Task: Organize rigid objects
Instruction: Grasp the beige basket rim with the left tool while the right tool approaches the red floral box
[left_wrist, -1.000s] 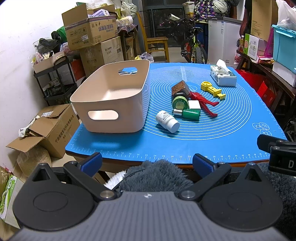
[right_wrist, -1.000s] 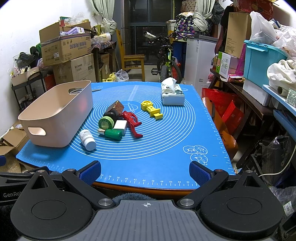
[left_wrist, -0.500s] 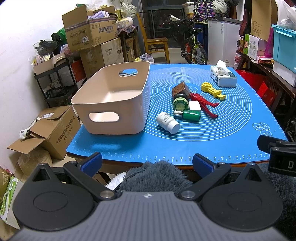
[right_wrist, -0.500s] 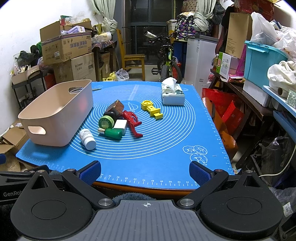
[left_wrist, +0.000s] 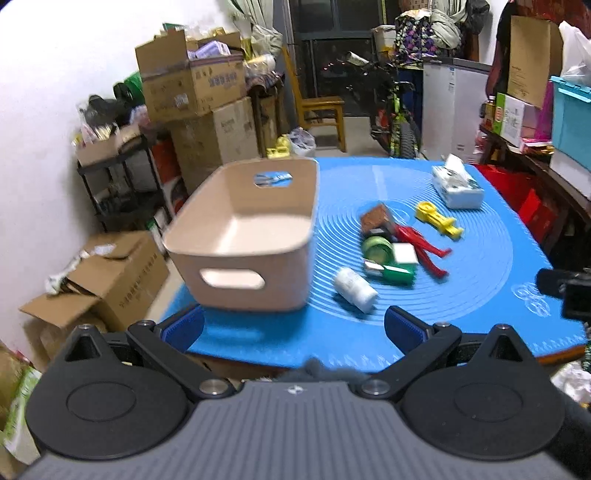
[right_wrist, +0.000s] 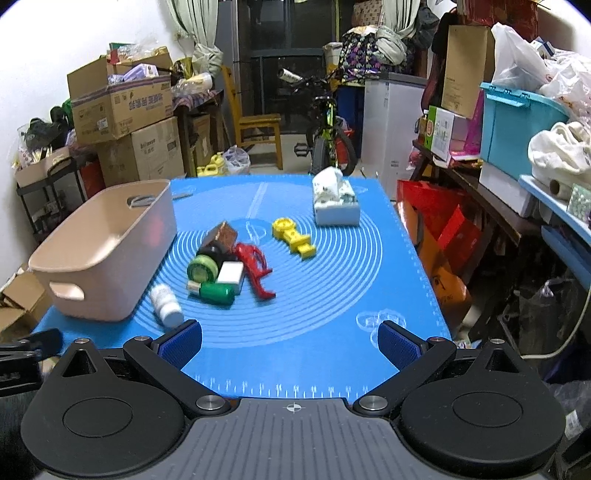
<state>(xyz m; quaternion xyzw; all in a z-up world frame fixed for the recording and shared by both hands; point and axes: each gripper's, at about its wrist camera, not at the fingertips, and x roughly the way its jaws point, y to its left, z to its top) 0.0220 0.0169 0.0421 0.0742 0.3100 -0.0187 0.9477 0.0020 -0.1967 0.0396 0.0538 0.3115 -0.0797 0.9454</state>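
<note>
A beige plastic bin (left_wrist: 255, 229) (right_wrist: 107, 251) stands empty on the left of the blue mat (left_wrist: 472, 266) (right_wrist: 332, 280). Right of it lies a cluster: a white pill bottle (left_wrist: 355, 290) (right_wrist: 167, 305), a green bottle (left_wrist: 395, 273) (right_wrist: 216, 292), a green tape roll (left_wrist: 376, 248) (right_wrist: 201, 269), a white block (left_wrist: 405, 254) (right_wrist: 231, 274), a brown block (left_wrist: 375, 218) (right_wrist: 221, 236), a red tool (left_wrist: 423, 246) (right_wrist: 255, 267) and a yellow tool (left_wrist: 437, 218) (right_wrist: 293, 235). My left gripper (left_wrist: 293, 328) and my right gripper (right_wrist: 290, 341) hover open and empty over the mat's near edge.
A tissue box (left_wrist: 458, 186) (right_wrist: 335, 201) sits at the mat's far right. Cardboard boxes (left_wrist: 99, 280) and a shelf rack crowd the floor on the left. A cluttered side table (right_wrist: 480, 192) runs along the right. A chair and a bicycle (right_wrist: 328, 133) stand behind the table.
Both grippers have moved forward over the table's near edge, so the bin and the cluster look closer. Nothing on the mat has moved; the jaws stay open.
</note>
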